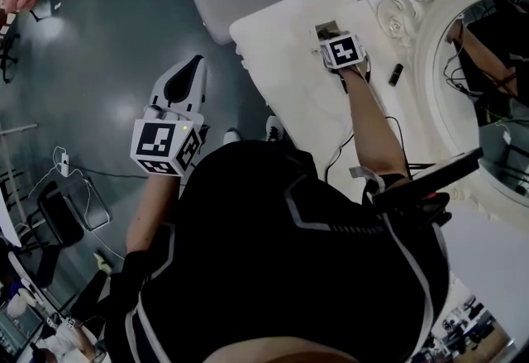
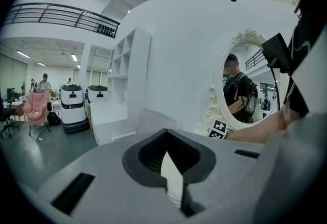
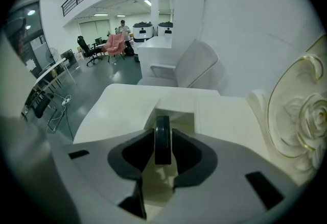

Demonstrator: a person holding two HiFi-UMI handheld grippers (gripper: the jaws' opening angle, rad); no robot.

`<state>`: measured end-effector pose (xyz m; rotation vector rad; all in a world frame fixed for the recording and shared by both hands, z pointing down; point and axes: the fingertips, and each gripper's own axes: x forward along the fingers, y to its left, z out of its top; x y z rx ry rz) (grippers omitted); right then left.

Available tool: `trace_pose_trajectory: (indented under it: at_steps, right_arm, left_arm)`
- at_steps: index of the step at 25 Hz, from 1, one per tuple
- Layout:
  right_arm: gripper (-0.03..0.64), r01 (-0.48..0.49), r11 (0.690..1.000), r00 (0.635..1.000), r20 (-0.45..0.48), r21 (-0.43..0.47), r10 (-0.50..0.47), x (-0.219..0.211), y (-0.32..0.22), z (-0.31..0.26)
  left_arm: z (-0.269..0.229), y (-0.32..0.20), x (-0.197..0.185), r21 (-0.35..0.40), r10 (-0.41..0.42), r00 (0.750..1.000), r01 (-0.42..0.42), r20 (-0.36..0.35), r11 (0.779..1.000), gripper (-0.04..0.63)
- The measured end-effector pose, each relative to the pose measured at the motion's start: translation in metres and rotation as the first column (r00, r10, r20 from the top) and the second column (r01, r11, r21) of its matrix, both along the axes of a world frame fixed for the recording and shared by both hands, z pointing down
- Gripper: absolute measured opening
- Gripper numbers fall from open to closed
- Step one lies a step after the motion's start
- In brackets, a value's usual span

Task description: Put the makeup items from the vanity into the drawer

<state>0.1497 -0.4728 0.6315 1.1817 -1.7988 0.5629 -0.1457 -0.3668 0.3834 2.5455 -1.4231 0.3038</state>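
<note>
Item: black compact, thin disc, edge-on. Pinched between pads of right gripper, above open drawer of vanity. Probably light, rigid, smooth-shelled, prone to slip; hinge possibly fragile. Best hold: flat faces, near centre. Left gripper: pressed together, empty, held clear of vanity.

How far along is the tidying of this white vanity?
What is already stowed cannot be seen. In hand: a black round disc between the right gripper's jaws, at the white vanity's open compartment. Left: at least a small black stick-shaped item lying on the vanity top.
</note>
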Motion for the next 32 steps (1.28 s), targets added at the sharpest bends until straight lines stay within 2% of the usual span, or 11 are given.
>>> trace_pose_trajectory:
  at_steps: [9,14,19,24,29,32]
  right_arm:
    - [0.141,-0.014,1.0,0.999,0.033,0.02,0.013,0.005,-0.005,-0.009]
    - [0.17,-0.009,0.996,0.995,0.104,0.09,0.0,0.008,-0.01,-0.031]
    - [0.17,-0.004,0.98,0.984,0.175,0.197,-0.031,0.006,-0.018,-0.072]
    - [0.161,-0.068,0.946,0.971,0.239,0.316,-0.01,0.017,-0.014,-0.126]
    - [0.138,-0.16,0.889,0.95,0.312,0.428,0.02,0.033,0.013,-0.181]
    - [0.121,-0.194,0.848,0.951,0.306,0.494,0.039,0.035,0.039,-0.216]
  left_arm:
    - [0.003,-0.009,0.004,0.006,0.012,1.0,-0.012,-0.004,1.0,0.003]
    - [0.006,-0.019,0.017,0.017,0.045,0.999,-0.045,-0.004,0.999,0.003]
    - [0.005,-0.037,0.032,0.05,0.071,0.997,-0.07,-0.019,0.996,0.003]
    - [0.002,-0.047,0.051,0.077,0.137,0.99,-0.134,-0.039,0.988,0.003]
    - [-0.002,-0.038,0.069,0.094,0.205,0.977,-0.199,-0.056,0.975,0.003]
    - [-0.012,-0.026,0.071,0.114,0.242,0.969,-0.234,-0.058,0.966,0.003]
